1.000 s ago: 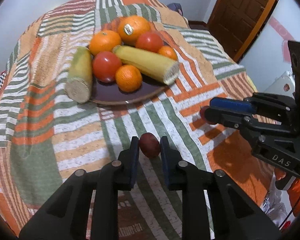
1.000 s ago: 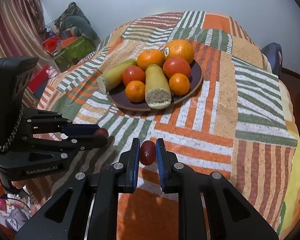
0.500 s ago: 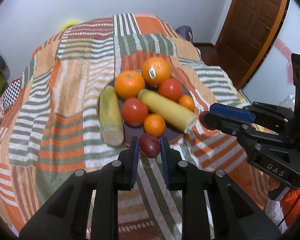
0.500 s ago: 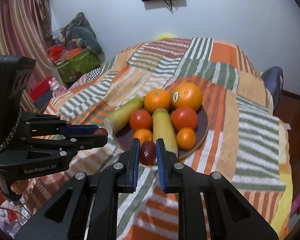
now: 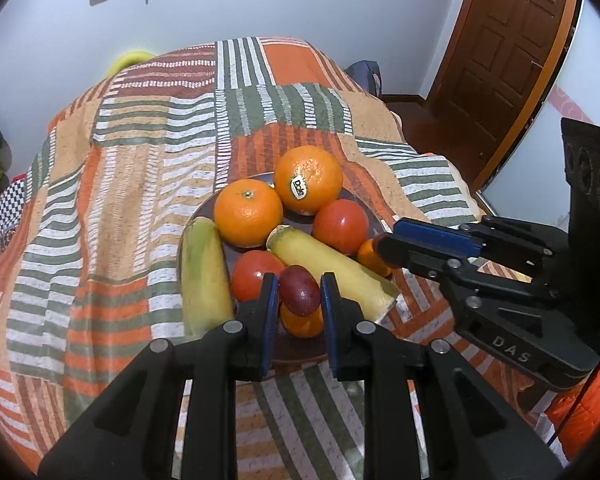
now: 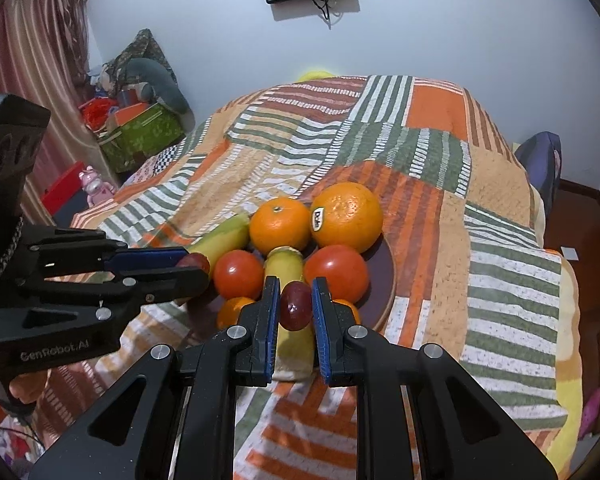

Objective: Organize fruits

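Two tools each pinch one red grape.

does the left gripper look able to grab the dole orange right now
Probably not. The left gripper is already shut on a grape, so its jaws are full. The Dole orange sits uncovered at the plate's far side, behind the tomatoes.

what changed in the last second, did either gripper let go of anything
No. Both grippers carried their dark red fruits from over the bedspread forward to the plate. The left gripper is still shut on its plum, the right gripper on its plum. The oranges, tomatoes and corn cobs on the plate lie as before.
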A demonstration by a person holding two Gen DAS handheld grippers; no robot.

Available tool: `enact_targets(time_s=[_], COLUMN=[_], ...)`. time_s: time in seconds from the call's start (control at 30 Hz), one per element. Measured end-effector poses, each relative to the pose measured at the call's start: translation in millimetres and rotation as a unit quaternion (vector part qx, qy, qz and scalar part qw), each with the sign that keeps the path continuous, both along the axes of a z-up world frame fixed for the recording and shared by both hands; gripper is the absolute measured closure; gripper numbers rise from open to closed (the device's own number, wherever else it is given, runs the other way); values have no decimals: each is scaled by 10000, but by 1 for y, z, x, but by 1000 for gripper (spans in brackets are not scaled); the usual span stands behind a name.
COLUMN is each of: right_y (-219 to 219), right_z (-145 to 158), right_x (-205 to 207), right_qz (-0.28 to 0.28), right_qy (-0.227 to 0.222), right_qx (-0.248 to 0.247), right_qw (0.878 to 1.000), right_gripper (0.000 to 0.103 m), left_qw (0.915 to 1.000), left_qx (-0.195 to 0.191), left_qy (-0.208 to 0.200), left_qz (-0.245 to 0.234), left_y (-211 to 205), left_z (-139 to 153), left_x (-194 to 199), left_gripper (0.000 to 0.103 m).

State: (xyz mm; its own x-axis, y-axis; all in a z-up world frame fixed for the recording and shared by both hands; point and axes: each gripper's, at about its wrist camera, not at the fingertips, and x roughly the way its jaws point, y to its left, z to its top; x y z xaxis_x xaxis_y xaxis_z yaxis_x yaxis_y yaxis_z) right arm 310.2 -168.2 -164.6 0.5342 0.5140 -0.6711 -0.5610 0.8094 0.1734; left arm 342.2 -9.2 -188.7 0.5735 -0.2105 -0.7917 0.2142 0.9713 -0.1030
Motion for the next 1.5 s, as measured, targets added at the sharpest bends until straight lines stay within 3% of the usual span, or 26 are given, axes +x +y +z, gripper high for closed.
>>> enact_targets(time_s=[0.5, 0.77, 0.83, 0.93, 1.0, 1.23, 1.5], right_y=[-1, 3, 3, 2, -1, -12, -24], right_z=[-17, -19, -19, -18, -15, 8, 62], right_x=[16, 15, 15, 15, 12, -2, -40], right_qz=[10, 21, 22, -10, -49, -176, -276], right_qy=[202, 170, 171, 158, 104, -66, -650], right_qx=[67, 12, -27, -60, -59, 58, 239], right_qw=[9998, 9999, 9998, 9999, 9999, 9998, 9972], right_gripper=[87, 87, 85, 74, 70, 69, 69], left_qw=[9995, 9996, 9994, 9996, 9997, 9996, 9937], left_qx=[-128, -107, -153, -142, -102, -91, -289], left_qy=[299, 264, 298, 253, 200, -113, -945], left_qz=[40, 26, 21, 64, 86, 261, 536], left_y=[-2, -3, -3, -2, -2, 6, 19], left_z=[-29, -29, -29, -27, -23, 3, 73], left_x=[26, 26, 25, 22, 19, -4, -52], left_gripper=[82, 79, 73, 68, 68, 68, 68])
